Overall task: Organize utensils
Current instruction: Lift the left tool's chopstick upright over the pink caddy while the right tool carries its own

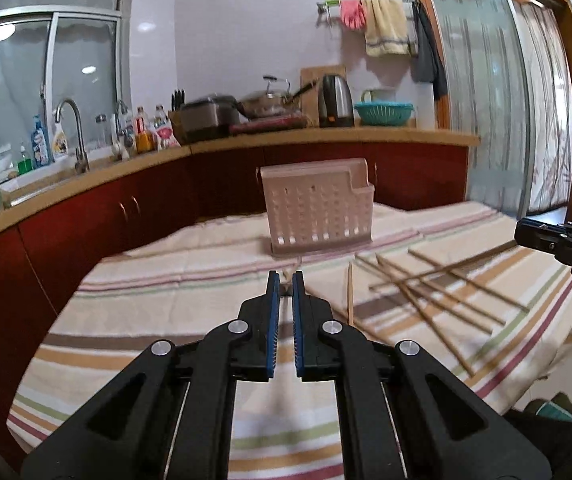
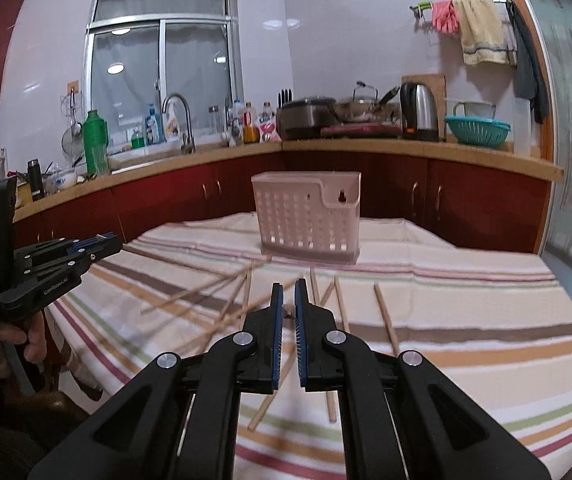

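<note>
Several wooden chopsticks (image 1: 425, 292) lie scattered on the striped tablecloth (image 1: 166, 320), also in the right wrist view (image 2: 222, 300). A pale pink perforated utensil holder (image 1: 317, 208) stands upright at the table's far side, also seen in the right wrist view (image 2: 309, 216). My left gripper (image 1: 286, 284) hovers above the cloth, left of the chopsticks, jaws nearly together with nothing between them. My right gripper (image 2: 289, 292) hovers over the chopstick pile, jaws nearly together and empty. The left gripper shows from the side in the right wrist view (image 2: 102, 242).
A kitchen counter (image 1: 325, 136) with red cabinets runs behind the table, holding a sink tap (image 1: 72, 128), bottles, pots, a kettle (image 1: 335, 100) and a teal basket (image 1: 383, 114). A glass door (image 1: 505, 100) is at right. The table edge drops off at left.
</note>
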`<control>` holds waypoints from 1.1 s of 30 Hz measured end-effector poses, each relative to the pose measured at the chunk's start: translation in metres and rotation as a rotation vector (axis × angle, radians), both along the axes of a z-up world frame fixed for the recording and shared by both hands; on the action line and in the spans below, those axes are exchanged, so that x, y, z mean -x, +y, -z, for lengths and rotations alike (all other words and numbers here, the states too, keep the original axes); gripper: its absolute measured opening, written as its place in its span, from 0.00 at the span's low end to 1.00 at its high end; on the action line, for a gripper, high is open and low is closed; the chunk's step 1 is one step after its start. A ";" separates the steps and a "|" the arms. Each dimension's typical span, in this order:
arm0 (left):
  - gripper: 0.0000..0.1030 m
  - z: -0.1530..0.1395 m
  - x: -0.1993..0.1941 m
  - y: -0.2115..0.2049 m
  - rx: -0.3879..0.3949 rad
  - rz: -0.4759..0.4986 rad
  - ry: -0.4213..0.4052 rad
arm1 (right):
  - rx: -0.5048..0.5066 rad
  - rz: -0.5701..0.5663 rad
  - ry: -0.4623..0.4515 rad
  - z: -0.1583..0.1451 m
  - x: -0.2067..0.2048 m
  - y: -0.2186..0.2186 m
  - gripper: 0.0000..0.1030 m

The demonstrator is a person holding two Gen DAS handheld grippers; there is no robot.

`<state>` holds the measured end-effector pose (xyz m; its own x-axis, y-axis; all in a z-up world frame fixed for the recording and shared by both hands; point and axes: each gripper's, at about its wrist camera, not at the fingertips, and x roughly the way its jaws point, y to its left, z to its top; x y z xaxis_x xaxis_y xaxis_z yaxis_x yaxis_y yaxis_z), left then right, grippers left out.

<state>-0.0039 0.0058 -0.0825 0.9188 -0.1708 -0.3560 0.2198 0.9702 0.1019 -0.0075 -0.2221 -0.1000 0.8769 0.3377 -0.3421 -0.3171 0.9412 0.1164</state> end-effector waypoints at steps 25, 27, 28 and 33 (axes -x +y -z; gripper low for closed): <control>0.07 -0.053 -0.080 0.014 0.048 -0.014 -0.068 | -0.016 0.004 -0.086 -0.048 -0.074 0.017 0.07; 0.07 -0.055 -0.088 0.015 0.053 -0.012 -0.067 | -0.018 0.007 -0.092 -0.050 -0.081 0.018 0.07; 0.07 -0.055 -0.091 0.014 0.051 -0.011 -0.068 | -0.020 0.008 -0.094 -0.050 -0.084 0.019 0.07; 0.07 -0.062 -0.107 0.014 0.071 -0.001 -0.055 | -0.027 0.017 -0.102 -0.056 -0.097 0.020 0.07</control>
